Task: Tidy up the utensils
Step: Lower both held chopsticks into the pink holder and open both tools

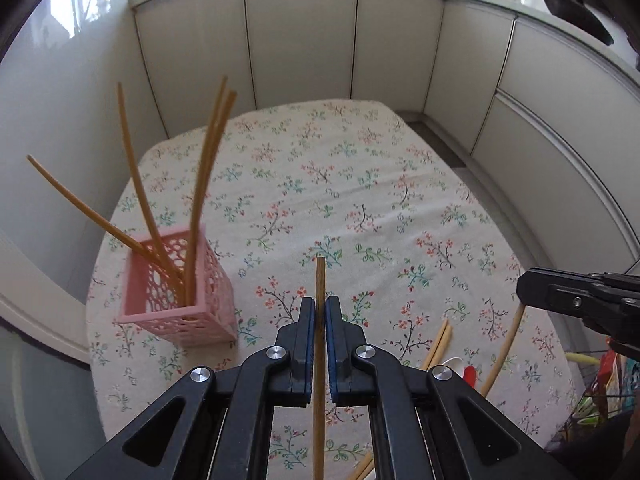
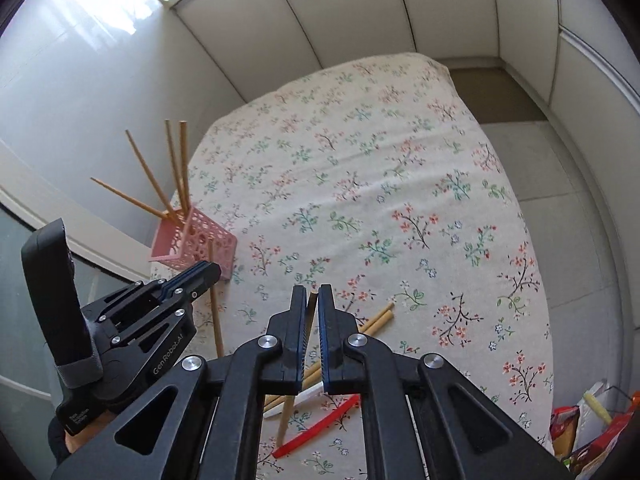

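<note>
A floral tablecloth (image 1: 360, 200) is spread over the table, and a pink basket (image 1: 200, 312) holding four chopsticks (image 1: 200, 184) is stood at its left edge. One chopstick (image 1: 320, 280) is clamped by the left gripper (image 1: 320, 308); another chopstick (image 2: 310, 312) is pinched by the right gripper (image 2: 313, 298)

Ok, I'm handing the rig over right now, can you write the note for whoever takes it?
Left gripper: shut on one wooden chopstick, held roughly upright, to the right of the pink basket.
Right gripper: shut on a second chopstick, held above the loose pile.
Done: four chopsticks already stand in the pink basket at the left edge of the floral tablecloth.
Left: drop both held chopsticks into the basket, then clear the loose chopsticks, the red utensil and the white utensil near the table's front edge.
</note>
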### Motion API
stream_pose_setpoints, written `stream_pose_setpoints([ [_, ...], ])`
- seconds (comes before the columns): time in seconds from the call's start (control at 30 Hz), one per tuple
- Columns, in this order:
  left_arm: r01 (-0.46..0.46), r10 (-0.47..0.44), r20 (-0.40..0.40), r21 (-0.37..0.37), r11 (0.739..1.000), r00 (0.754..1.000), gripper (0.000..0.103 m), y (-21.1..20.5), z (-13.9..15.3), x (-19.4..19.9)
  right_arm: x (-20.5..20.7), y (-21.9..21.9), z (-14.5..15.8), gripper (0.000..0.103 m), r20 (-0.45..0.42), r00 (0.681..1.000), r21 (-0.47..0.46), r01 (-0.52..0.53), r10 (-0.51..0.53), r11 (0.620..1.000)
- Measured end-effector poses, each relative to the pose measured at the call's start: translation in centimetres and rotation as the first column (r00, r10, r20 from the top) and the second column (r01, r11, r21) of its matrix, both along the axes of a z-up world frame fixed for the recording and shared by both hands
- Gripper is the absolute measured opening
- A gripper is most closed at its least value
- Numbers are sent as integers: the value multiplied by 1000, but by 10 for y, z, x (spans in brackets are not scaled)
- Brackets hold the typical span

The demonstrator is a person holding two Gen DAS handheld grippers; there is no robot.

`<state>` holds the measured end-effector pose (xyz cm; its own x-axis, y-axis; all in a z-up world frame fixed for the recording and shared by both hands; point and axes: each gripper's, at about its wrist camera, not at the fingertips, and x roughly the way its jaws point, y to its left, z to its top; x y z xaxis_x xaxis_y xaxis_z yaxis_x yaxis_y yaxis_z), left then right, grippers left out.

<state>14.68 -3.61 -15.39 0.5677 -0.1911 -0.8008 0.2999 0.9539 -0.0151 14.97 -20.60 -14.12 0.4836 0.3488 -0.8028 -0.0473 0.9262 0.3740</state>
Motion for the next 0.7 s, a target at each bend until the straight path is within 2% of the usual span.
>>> stream_pose_setpoints([
  [0.17, -12, 15, 115, -27, 1000, 993, 5, 19, 39, -17, -9, 19, 26, 4, 100, 994, -34, -37, 40, 999],
  [0.37, -31, 49, 237, -78, 997, 970, 5, 36, 78, -32, -14, 33, 54, 4, 199, 979, -29, -47, 52, 998],
  [0.53, -63, 110, 359, -141, 988, 927, 5, 56, 116, -47, -14, 40, 78, 4, 285, 958, -14, -38, 41, 999],
  [0.7, -119, 188, 462, -174, 977, 867, 5, 77, 143, -54, -6, 43, 96, 4, 328, 944, 32, -25, 14, 999],
])
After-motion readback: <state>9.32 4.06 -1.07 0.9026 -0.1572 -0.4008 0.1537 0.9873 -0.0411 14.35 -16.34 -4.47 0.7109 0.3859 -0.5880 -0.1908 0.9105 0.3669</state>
